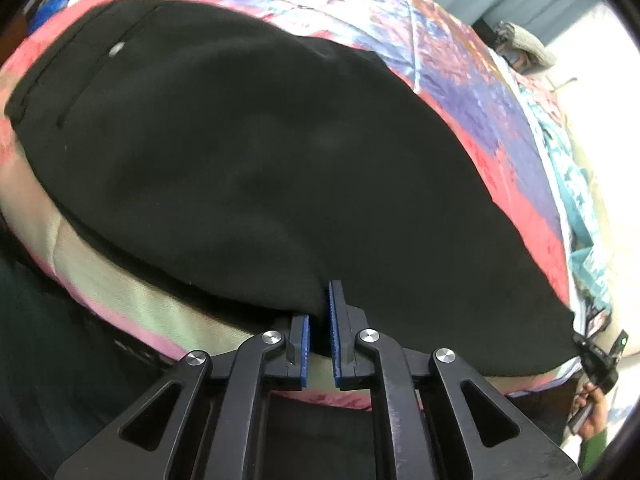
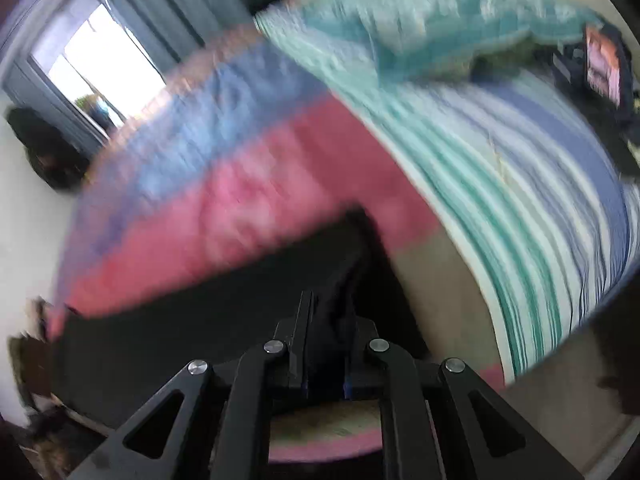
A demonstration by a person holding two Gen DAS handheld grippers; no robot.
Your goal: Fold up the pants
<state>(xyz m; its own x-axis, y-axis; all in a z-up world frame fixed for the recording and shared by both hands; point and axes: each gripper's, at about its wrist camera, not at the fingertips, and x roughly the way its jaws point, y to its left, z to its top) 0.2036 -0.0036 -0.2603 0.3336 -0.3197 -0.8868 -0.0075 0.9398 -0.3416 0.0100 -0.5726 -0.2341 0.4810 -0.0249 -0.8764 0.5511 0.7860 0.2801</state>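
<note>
Black pants (image 1: 248, 168) lie spread across a colourful bedspread (image 1: 460, 64), waistband and a white button at the far left. My left gripper (image 1: 319, 320) is shut on the near edge of the pants, the cloth pinched between its blue pads (image 1: 333, 320). My right gripper (image 2: 326, 344) is shut on the pants' other end (image 2: 200, 320), black cloth bunched between its fingers; this view is blurred. The right gripper also shows in the left wrist view (image 1: 600, 356) at the pants' far right tip.
The bed has pink, purple and pale green patches, with a teal and blue striped sheet (image 2: 520, 184) and a teal pillow (image 2: 432, 16) to the right. A window (image 2: 100, 64) and a dark bag (image 2: 44, 148) stand beyond the bed. A dark object (image 2: 604, 64) lies at the right.
</note>
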